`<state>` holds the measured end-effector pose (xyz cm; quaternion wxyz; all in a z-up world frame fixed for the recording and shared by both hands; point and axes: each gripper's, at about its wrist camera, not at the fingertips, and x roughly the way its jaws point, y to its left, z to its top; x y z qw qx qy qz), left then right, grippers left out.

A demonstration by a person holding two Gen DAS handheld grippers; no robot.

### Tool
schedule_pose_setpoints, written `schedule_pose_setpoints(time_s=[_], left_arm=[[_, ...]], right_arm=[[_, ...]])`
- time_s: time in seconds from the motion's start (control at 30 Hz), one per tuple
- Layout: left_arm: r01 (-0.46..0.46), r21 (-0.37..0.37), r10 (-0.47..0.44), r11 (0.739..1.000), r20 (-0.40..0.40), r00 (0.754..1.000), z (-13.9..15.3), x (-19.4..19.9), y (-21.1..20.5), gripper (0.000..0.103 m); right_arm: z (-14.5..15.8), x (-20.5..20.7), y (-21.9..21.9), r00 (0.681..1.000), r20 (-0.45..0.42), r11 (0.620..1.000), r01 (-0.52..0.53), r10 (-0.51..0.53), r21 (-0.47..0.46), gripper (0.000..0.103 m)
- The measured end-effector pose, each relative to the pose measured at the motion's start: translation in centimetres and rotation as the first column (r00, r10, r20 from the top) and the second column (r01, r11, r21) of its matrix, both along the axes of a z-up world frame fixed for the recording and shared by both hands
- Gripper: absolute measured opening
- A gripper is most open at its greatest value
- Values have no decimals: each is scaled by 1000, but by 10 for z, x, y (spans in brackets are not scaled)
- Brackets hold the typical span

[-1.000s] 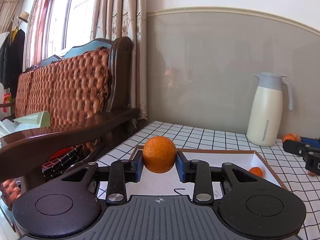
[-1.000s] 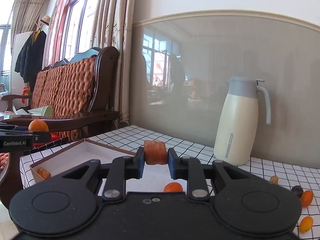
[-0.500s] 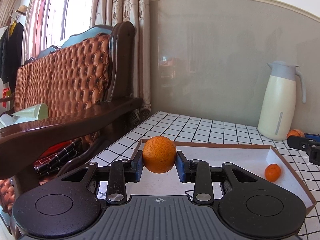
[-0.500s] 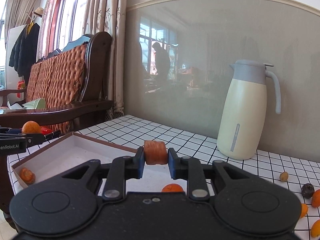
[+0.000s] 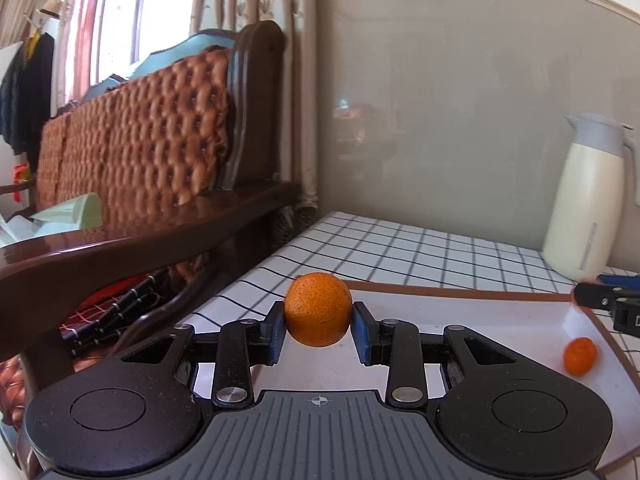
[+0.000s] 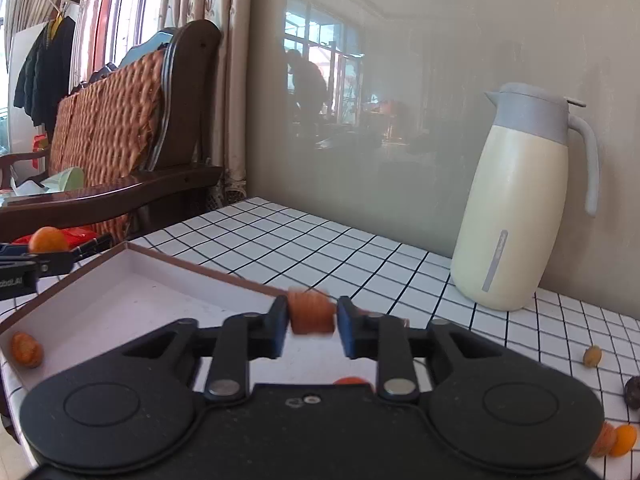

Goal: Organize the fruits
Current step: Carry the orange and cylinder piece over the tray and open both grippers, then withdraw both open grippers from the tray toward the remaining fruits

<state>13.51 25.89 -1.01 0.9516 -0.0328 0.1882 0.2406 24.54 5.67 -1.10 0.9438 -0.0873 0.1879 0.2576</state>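
The left hand-held gripper [image 5: 319,333] clenches an orange [image 5: 319,309]; the right hand-held gripper [image 6: 312,327] pinches a ribbed fruit piece [image 6: 311,311]. Released early, either might roll past the tray [image 5: 472,312].

The checked tabletop [image 6: 304,248] carried a shallow tray [image 6: 168,266], a cream jug [image 6: 516,216] right of it, and scattered small fruits [image 6: 592,356] beyond the jug.

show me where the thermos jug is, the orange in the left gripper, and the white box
thermos jug [image 6: 516,216], right wrist view, cream body.
orange [image 5: 318,309], left wrist view, front face.
white box [image 5: 500,316], left wrist view, bare inner floor.
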Motion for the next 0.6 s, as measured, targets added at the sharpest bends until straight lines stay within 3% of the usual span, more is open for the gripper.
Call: schedule_pose_setpoints(time_s=[0.03, 0.07, 0.1, 0.23, 0.6], left_arm=[[-16, 13, 16, 1000, 15, 1000, 0, -2, 1, 66], [-41, 30, 40, 999, 32, 999, 0, -4, 2, 89], [-61, 52, 58, 997, 58, 997, 1, -8, 0, 102], [-38, 54, 35, 998, 60, 998, 1, -10, 1, 103], [11, 73, -13, 997, 38, 999, 0, -9, -18, 103]], right_arm=[[2, 3, 0, 1000, 18, 1000, 26, -26, -14, 93], [4, 4, -2, 997, 46, 998, 62, -61, -15, 96], [5, 2, -6, 993, 80, 996, 84, -84, 4, 97], [6, 8, -17, 993, 54, 994, 99, -101, 41, 97], [4, -3, -13, 996, 58, 998, 60, -60, 11, 97]])
